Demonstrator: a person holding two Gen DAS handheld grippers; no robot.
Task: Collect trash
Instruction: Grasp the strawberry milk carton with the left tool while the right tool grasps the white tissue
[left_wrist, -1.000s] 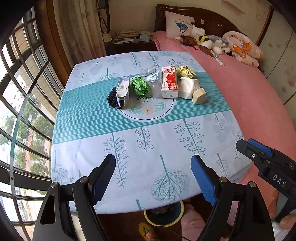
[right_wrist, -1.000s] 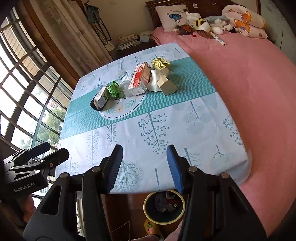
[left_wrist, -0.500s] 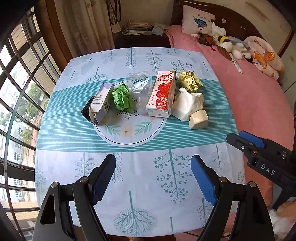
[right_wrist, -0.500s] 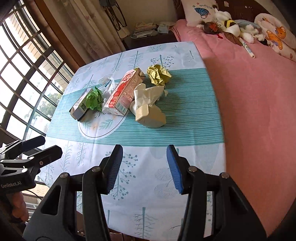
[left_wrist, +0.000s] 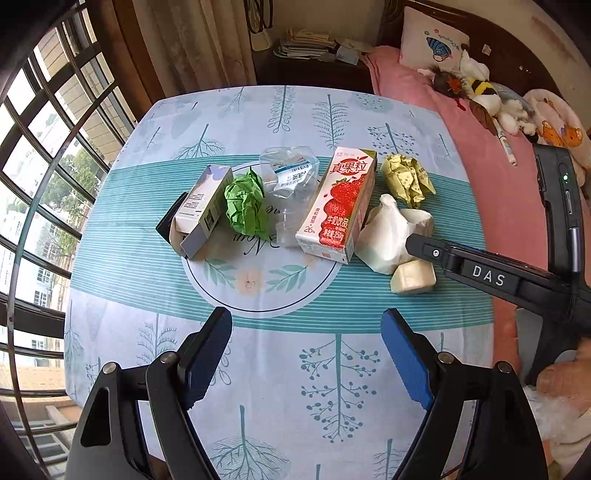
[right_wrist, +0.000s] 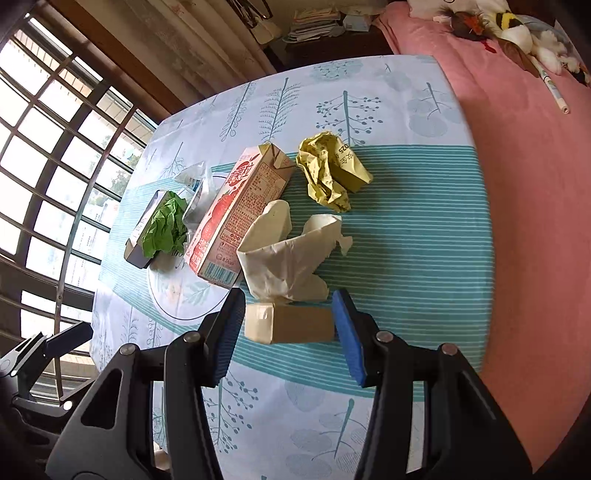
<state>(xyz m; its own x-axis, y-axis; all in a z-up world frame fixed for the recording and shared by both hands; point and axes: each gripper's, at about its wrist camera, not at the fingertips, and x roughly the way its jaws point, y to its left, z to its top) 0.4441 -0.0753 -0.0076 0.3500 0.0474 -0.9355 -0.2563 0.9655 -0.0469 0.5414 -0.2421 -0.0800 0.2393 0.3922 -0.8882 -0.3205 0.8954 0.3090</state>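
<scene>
Two pads of right hand-held gripper (right_wrist: 288, 323) flank beige box (right_wrist: 291, 326).

A strawberry milk carton (left_wrist: 338, 206) is lying flat at the middle of the row of trash. To its left, a crushed clear bottle (left_wrist: 290, 184), a crumpled green paper (left_wrist: 245, 205) and a small grey box (left_wrist: 201, 210) are lying. To its right, a yellow paper wad (left_wrist: 406, 179), a white tissue (left_wrist: 388, 232) and a small beige carton (left_wrist: 413, 277) are resting.
</scene>
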